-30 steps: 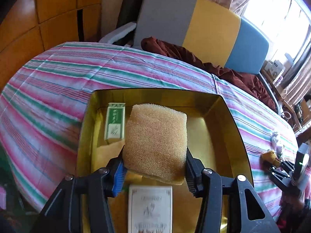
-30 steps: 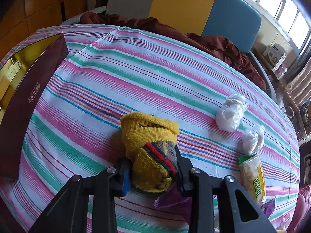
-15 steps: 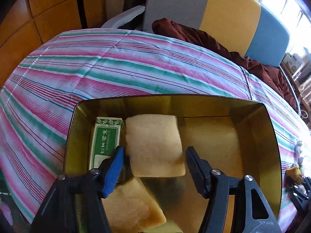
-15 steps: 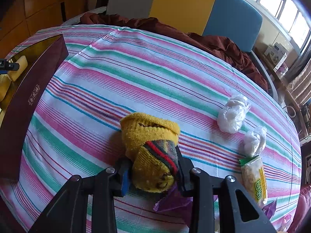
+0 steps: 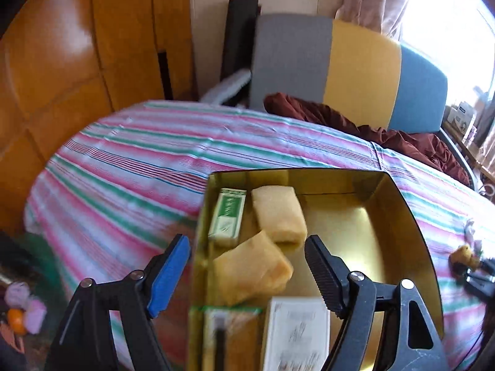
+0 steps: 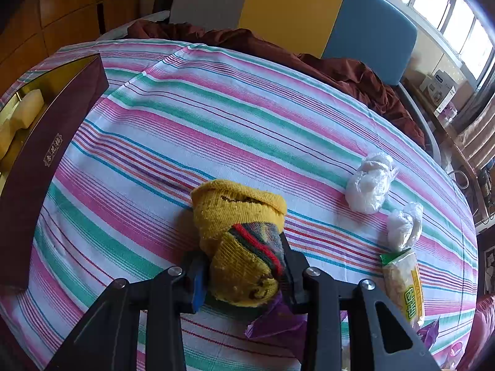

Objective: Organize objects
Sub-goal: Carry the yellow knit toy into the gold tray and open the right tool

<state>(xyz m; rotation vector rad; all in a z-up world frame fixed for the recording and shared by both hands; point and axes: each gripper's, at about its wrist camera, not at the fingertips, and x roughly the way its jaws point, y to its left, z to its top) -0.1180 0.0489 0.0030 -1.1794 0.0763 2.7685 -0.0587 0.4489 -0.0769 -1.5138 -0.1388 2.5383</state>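
A gold-lined box (image 5: 405, 216) sits on the striped tablecloth. Inside lie two yellow sponges (image 5: 278, 213) (image 5: 252, 270), a green-and-white packet (image 5: 227, 216) and a white carton (image 5: 297, 334). My left gripper (image 5: 247, 272) hovers above the box's near left part, its jaws opening, nothing between them. In the right wrist view my right gripper (image 6: 241, 272) is shut on a rolled yellow sock (image 6: 241, 232) with red and green stripes, resting on the cloth. The box's maroon outer wall (image 6: 46, 160) stands at the left there.
Two crumpled clear plastic bags (image 6: 369, 182) (image 6: 403, 225) and a snack packet (image 6: 403, 281) lie right of the sock; a purple wrapper (image 6: 272, 321) lies under the gripper. A dark red cloth (image 6: 340, 65) and a padded chair back (image 5: 346, 71) stand behind the table.
My left gripper let go of the sponge, which now lies in the box, then opened wider and drew back up and to the left. The right gripper and sock stayed put.
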